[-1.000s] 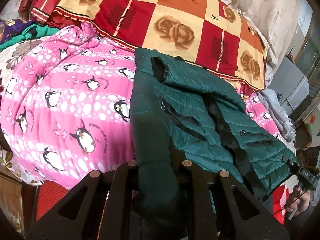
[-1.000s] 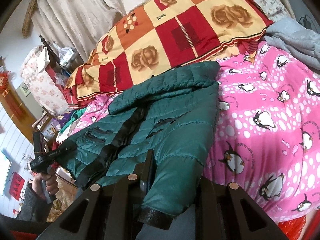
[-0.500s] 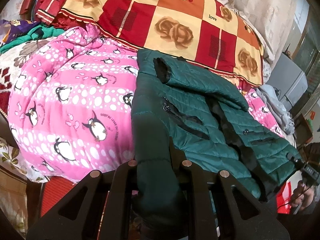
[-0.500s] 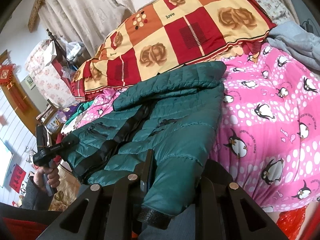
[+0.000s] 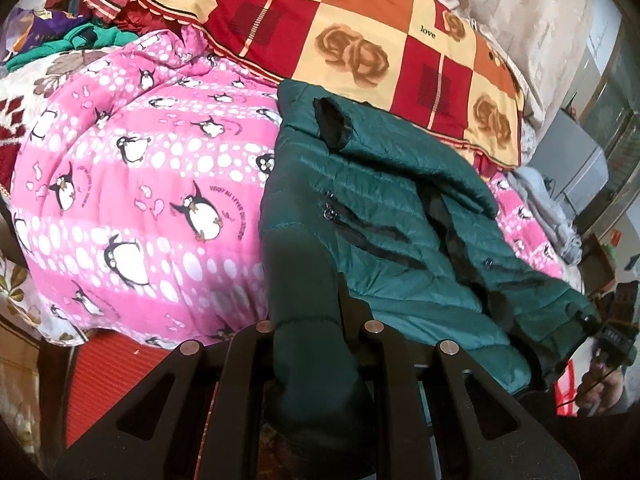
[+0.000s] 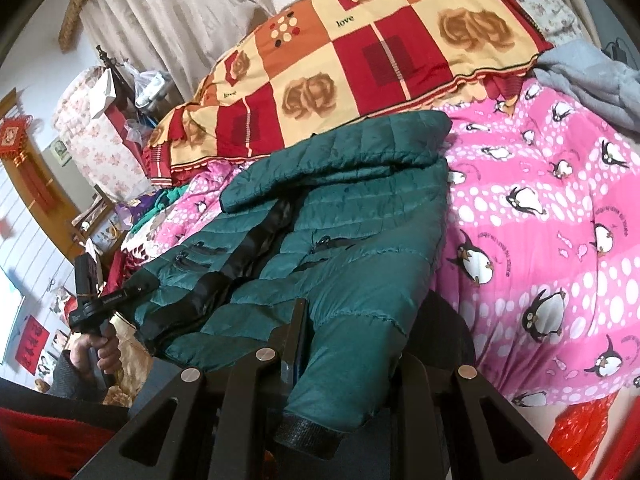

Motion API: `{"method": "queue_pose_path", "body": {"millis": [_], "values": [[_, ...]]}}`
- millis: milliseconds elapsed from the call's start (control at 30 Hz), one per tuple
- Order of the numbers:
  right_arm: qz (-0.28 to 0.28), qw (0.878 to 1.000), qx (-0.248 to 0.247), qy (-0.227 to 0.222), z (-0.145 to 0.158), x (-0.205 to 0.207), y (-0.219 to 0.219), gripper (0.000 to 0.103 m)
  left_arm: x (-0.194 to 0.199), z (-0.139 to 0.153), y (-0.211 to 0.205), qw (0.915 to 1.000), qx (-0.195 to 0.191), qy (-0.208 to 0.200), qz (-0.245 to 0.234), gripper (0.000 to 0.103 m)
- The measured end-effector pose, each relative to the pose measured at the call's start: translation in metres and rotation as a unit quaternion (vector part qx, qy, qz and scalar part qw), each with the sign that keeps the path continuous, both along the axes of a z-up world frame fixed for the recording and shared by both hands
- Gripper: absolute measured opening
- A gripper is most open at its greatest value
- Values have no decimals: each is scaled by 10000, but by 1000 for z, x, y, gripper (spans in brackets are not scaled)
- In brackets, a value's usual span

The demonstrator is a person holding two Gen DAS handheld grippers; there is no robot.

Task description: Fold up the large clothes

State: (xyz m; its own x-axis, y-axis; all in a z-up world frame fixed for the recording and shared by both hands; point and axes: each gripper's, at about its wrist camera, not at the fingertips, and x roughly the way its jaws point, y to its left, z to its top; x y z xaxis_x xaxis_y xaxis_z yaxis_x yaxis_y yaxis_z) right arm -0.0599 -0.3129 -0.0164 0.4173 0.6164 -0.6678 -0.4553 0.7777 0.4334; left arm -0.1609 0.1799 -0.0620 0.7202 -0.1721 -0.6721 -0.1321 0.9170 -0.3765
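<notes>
Left-wrist view, reading left to right: a pink fleece blanket printed with penguins (image 5: pixel 152 184) is covering the bed, and a dark green quilted puffer jacket (image 5: pixel 384 216) is lying across it, front side up, its far edge lying against a red-and-cream checked quilt with rose motifs (image 5: pixel 360 40). The left gripper (image 5: pixel 316 320) is pinching one corner of the jacket's near edge, its fingers pressed tight on a bunched fold of fabric that is hanging down between them. At the far right the right gripper (image 5: pixel 612 336) is clamping the opposite corner. Right-wrist view, left to right: the left gripper (image 6: pixel 104 300) is showing at the jacket's far corner, held in a person's hand (image 6: pixel 100 354); the jacket (image 6: pixel 328 240) is filling the centre; the right gripper (image 6: pixel 348 340) is nipping the fabric beside a black-cuffed sleeve (image 6: pixel 340 408), which is dangling over its fingers. The step in hand appears to be carrying the near edge toward the far edge. To do it well, both corners should be travelling level and at equal pace, keeping the edge taut so the slippery padded shell is not sagging, and the loose sleeve should be tucking inside the fold rather than trailing out.
</notes>
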Motion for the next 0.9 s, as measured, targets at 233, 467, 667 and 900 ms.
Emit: {"method": "queue_pose_path", "body": {"millis": [233, 467, 667, 900], "values": [[-72, 9997, 77, -200, 17, 19, 4, 17, 14, 20, 4, 9996, -206, -162, -37, 11], [-203, 9988, 22, -445, 42, 50, 11, 17, 45, 49, 1, 10000, 28, 27, 16, 11], [-305, 9985, -134, -427, 54, 76, 21, 17, 73, 62, -14, 9974, 651, 218, 231, 11], [-446, 9979, -330, -338, 68, 116, 31, 17, 105, 78, -17, 9952, 907, 162, 336, 11]]}}
